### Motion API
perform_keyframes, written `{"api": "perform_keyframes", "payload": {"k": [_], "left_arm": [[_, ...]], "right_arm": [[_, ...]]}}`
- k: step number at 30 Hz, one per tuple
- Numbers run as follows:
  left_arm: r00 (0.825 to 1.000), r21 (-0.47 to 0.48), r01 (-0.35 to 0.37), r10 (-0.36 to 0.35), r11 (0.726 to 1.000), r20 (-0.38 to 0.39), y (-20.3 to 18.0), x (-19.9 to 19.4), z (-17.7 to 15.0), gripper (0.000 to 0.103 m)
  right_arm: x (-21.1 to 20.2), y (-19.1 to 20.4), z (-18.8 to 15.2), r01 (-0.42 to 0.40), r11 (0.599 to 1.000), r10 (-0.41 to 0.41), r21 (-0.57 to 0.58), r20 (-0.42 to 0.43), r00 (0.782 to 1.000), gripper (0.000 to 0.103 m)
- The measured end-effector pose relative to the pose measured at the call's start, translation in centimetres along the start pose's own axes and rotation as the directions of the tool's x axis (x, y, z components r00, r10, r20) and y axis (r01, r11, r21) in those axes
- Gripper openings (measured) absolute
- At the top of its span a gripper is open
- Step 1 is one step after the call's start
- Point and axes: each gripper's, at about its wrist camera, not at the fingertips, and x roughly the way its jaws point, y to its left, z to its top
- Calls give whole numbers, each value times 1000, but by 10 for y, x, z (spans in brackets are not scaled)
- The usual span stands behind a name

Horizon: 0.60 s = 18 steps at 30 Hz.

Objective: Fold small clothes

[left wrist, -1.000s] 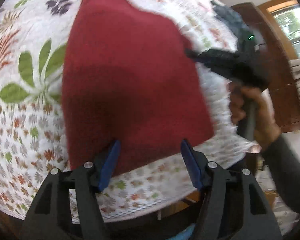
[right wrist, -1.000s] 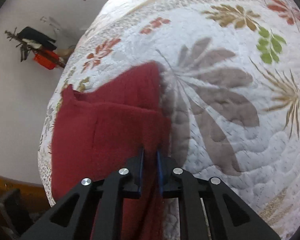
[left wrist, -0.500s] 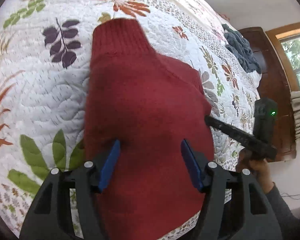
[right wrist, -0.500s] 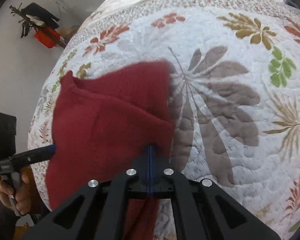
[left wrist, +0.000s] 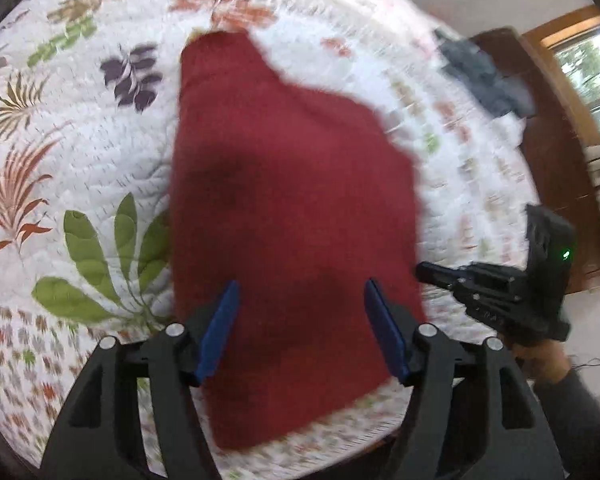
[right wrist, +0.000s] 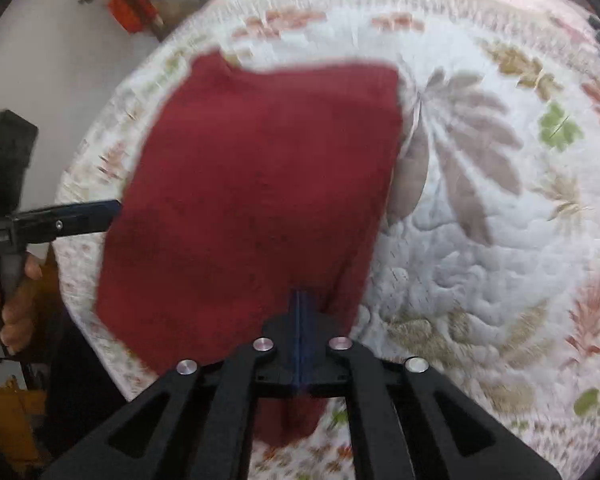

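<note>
Left gripper (left wrist: pixel 300 324) jaws wide apart, empty, hovering over the red garment (left wrist: pixel 292 216). Right gripper (right wrist: pixel 300 344) clamped tight on that garment's near edge. Garment lies spread on a floral quilt (left wrist: pixel 80 152). Only the left view shows a grey cloth pile (left wrist: pixel 484 80), wooden furniture (left wrist: pixel 556 160) and a window (left wrist: pixel 592 68); only the right view shows an orange object (right wrist: pixel 132 12) by the wall.

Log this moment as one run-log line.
left tongs: open over sweater | right tongs: shut on sweater edge | sweater: on quilt
</note>
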Motion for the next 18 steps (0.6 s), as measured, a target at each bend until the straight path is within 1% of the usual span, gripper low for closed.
{"api": "perform_keyframes", "payload": {"k": [1, 2, 3, 4, 5, 6, 8, 9, 10, 12, 14, 16, 17, 18], "left_arm": [[1000, 3, 9, -9, 1000, 18, -3, -4, 0, 73], [999, 2, 17, -17, 1000, 41, -4, -14, -12, 73], [999, -6, 28, -28, 1000, 41, -4, -15, -22, 73], [999, -13, 30, -29, 999, 29, -1, -14, -31, 73], [1000, -23, 12, -12, 1000, 5, 5, -7, -42, 73], [1000, -30, -4, 4, 1000, -14, 7, -2, -45, 73], [995, -48, -64, 60, 997, -83, 17, 22, -59, 74], [992, -47, -98, 94, 994, -83, 20, 24, -63, 73], [992, -51, -107, 103, 993, -78, 20, 22, -66, 74], [995, -74, -85, 80, 994, -63, 18, 9, -71, 77], [996, -62, -85, 83, 994, -25, 9, -13, -81, 79], [996, -65, -91, 92, 994, 17, 0, -35, -98, 84], [995, -65, -98, 100, 993, 28, -4, -42, -103, 85], [991, -53, -119, 122, 991, 51, -13, -55, -113, 88]], "right_arm": [[-10, 4, -4, -21, 1000, 21, 3, 18, 1000, 1], [-20, 10, -11, -58, 998, 58, 6, 32, 998, 1], [-22, 15, -16, -73, 997, 73, 2, 30, 997, 1], [-17, 21, -25, -85, 996, 85, -11, 5, 996, 1], [-8, 23, -32, -65, 998, 65, -25, -27, 998, 1], [3, 22, -39, -24, 999, 22, -36, -55, 998, 1], [17, 13, -46, 36, 999, -38, -18, -70, 997, 0], [17, 6, -49, 59, 998, -58, 8, -65, 996, 2], [15, -1, -52, 83, 996, -80, 39, -65, 995, 2], [-5, -7, -63, 69, 993, -67, 98, -26, 997, 2], [-31, -2, -79, 38, 992, -41, 123, 24, 999, 3], [-54, 8, -98, 27, 992, -35, 125, 67, 997, 9], [-65, 13, -107, 24, 992, -35, 124, 88, 995, 17], [-72, 18, -111, 20, 992, -33, 124, 100, 994, 25]]}}
